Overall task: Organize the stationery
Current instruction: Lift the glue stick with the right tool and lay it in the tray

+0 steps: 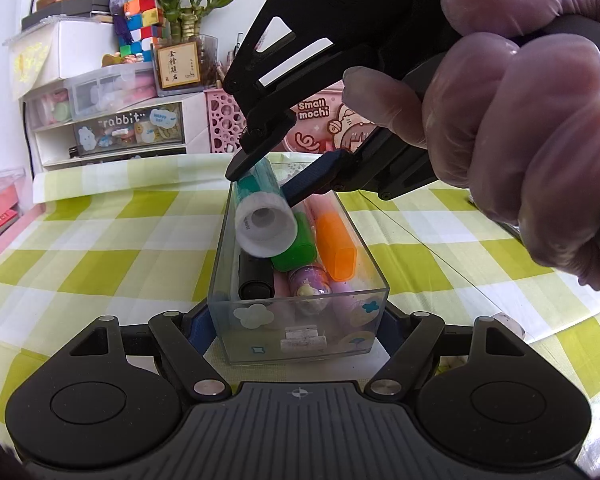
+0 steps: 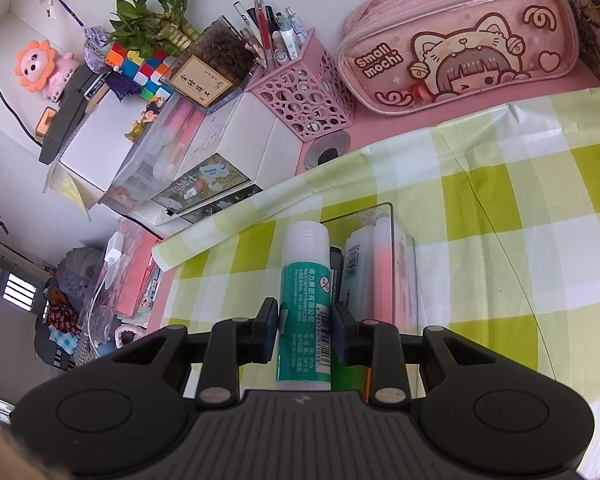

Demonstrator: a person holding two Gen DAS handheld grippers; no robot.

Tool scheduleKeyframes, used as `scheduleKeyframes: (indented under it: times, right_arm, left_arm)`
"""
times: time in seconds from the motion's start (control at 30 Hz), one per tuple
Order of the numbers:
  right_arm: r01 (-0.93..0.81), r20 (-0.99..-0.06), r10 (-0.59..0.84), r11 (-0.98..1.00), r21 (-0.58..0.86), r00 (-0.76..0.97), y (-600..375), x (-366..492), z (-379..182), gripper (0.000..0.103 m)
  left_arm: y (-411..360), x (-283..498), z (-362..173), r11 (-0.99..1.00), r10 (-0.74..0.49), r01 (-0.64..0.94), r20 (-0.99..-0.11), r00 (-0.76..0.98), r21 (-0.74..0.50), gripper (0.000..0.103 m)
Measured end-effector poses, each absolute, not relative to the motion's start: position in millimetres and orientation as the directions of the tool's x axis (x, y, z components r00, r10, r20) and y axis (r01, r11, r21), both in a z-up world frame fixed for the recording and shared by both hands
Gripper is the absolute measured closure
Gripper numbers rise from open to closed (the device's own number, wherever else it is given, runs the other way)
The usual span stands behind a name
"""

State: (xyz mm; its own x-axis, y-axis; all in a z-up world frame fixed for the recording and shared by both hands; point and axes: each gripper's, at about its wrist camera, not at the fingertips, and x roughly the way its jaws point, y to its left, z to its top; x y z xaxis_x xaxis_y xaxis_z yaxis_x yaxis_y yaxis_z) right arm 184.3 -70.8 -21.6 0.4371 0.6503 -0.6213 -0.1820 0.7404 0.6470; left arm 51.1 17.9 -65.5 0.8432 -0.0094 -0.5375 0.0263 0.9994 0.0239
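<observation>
Clamped between the fingers of the right gripper (image 2: 305,326) is a glue stick (image 2: 306,300), white-capped with a teal label; the pads press on both sides of its barrel, near the middle of its length. Seen from the left wrist, it hangs tilted over the clear box (image 1: 296,308), its flat white end just above a green marker (image 1: 296,248), an orange highlighter (image 1: 336,246) and a black pen (image 1: 255,278) already lying inside. The left gripper (image 1: 296,320) has its fingers closed on the near end of that box, one on each side wall, steadying it on the green-checked tabletop (image 1: 100,248). A gloved hand (image 1: 532,128) works the right tool.

The stick looks light and rigid, a smooth plastic tube that could roll or slip lengthwise, so a grip across the labelled barrel seems sounder than one on the cap. The box walls look thin and hard, likely slippery; holding them low at the corners seems safest.

Beyond stand a pink pencil case (image 2: 456,46) and a pink pen holder (image 2: 304,96).
</observation>
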Motion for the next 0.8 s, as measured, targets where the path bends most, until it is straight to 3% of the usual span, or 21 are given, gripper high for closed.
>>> scheduleKeyframes:
  times: [0.8]
  right_arm:
    - [-0.212,-0.583,0.684,0.709,0.673,0.440,-92,179,-8,0.064]
  left_arm:
    - [18,51,-66,0.999,-0.009,0.026,-0.538,0.843,0.024,0.028]
